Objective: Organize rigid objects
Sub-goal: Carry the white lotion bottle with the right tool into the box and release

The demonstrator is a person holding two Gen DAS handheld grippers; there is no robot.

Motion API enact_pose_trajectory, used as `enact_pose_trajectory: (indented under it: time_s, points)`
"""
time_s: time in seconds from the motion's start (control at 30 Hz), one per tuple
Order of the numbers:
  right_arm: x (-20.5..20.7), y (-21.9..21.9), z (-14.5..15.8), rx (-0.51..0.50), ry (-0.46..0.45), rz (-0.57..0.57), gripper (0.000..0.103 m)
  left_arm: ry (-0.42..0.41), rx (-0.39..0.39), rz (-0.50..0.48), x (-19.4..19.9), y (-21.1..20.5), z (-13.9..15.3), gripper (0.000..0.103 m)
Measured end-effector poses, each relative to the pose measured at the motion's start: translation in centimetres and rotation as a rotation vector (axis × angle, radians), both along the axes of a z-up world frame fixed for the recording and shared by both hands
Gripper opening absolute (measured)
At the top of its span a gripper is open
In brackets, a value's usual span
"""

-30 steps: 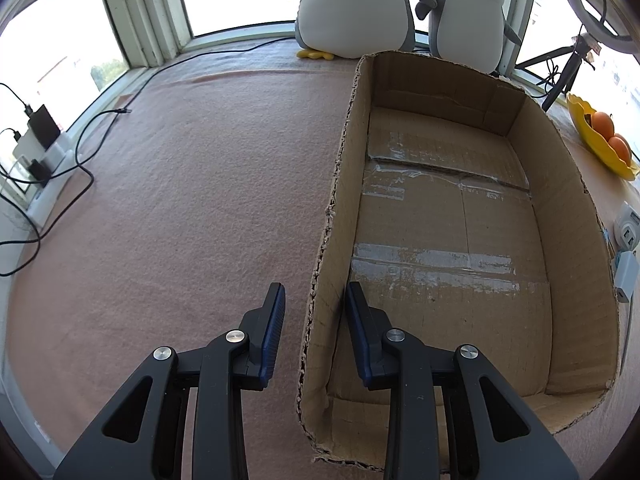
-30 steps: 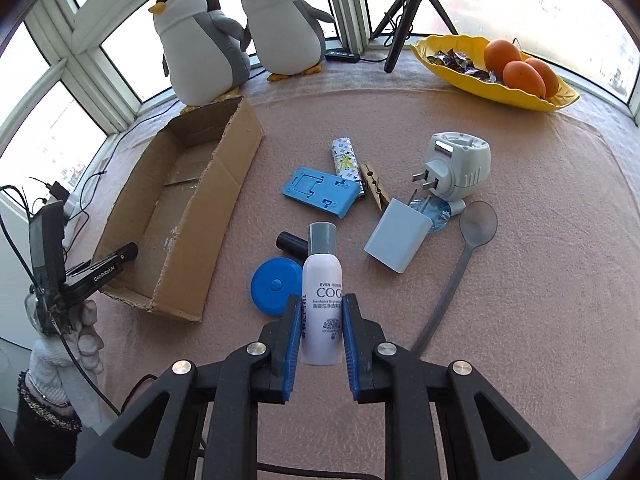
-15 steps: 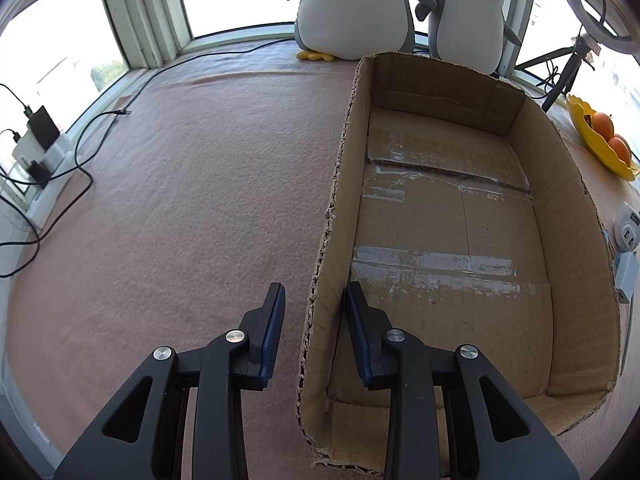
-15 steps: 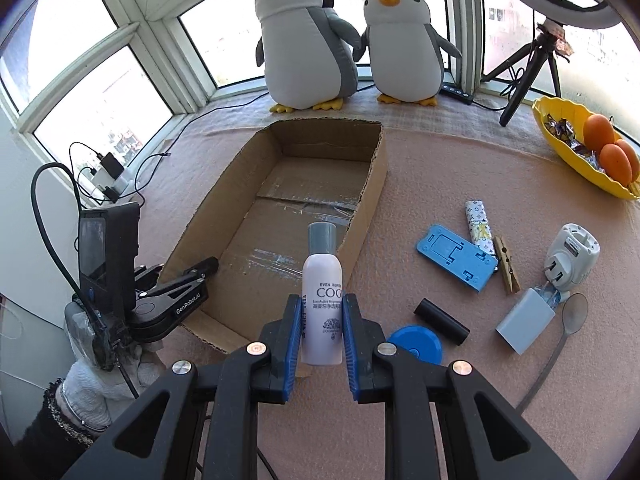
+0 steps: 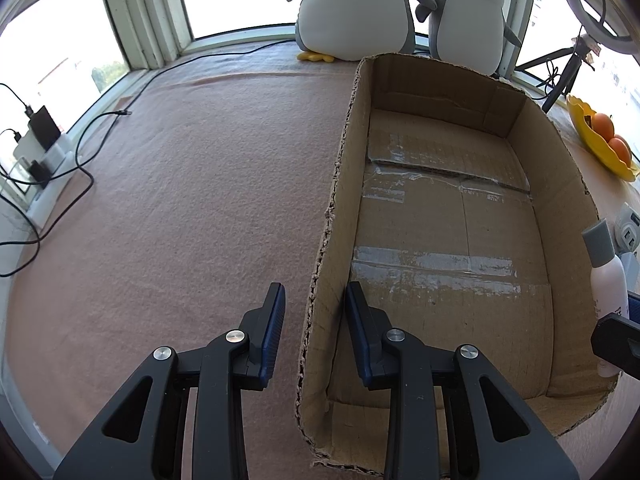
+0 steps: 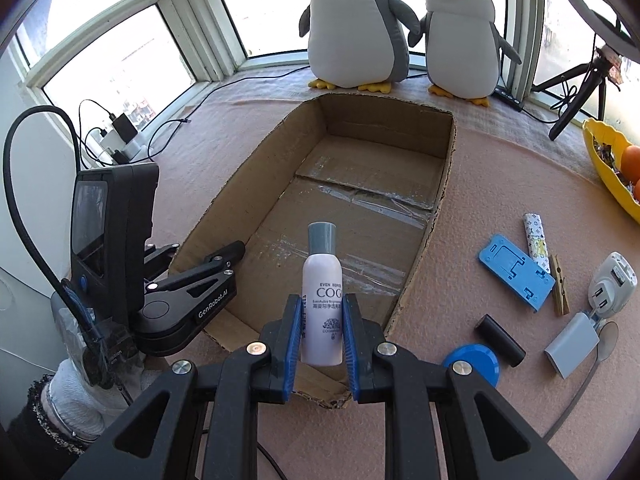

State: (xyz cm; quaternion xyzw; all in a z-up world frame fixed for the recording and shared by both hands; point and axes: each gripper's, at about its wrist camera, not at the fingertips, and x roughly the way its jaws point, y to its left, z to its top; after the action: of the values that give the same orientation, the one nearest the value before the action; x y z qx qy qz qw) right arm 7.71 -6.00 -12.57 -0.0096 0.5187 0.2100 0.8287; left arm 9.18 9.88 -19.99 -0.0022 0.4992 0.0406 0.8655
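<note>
Two tongs: the right tongs (image 6: pixel 319 334) pinch a white bottle (image 6: pixel 322 295) over the cardboard box (image 6: pixel 444 184); the left tongs (image 5: pixel 315 312) clamp the box's wall.

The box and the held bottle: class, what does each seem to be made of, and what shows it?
Box: corrugated cardboard, matt brown; torn fluted edges show, with glossy clear tape across the floor.
Bottle: probably plastic, smooth white with a slight sheen and printed lettering; its grey cap looks matt.

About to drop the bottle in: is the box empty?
Empty. Both wrist views show the box floor bare, only tape strips on cardboard. The bottle sits in the right gripper, not in the box yet.
</note>
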Motion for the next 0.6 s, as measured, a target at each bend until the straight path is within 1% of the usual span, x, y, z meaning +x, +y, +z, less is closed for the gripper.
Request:
enact_pose_trajectory:
  time_s: [0.13,0.2,0.27,0.3,0.47,0.6]
  points:
    - [0.0,0.3,-0.3,-0.004,0.004,0.009,0.018,-0.001,0.002,0.0,-0.1,0.0,0.0,0.03]
    - [0.0,0.3,-0.3,-0.003,0.0,0.006,0.022,-0.001,0.001,0.001,-0.1,-0.1,0.0,0.03]
    - [0.0,0.1,-0.1,0.001,-0.01,0.001,0.039,0.0,0.003,0.0,-0.1,-0.1,0.0,0.03]
    - [-0.1,0.0,0.1,0.002,-0.017,-0.002,0.042,-0.002,0.004,0.001,-0.1,-0.1,0.0,0.03]
    - [-0.3,-0.7,0.7,0.021,-0.027,-0.018,0.043,-0.002,0.009,0.002,-0.1,-0.2,0.0,0.03]
    - [-0.5,-2.1,1.2,0.04,-0.028,-0.053,0.043,-0.002,0.01,0.002,-0.1,-0.2,-0.1,0.03]
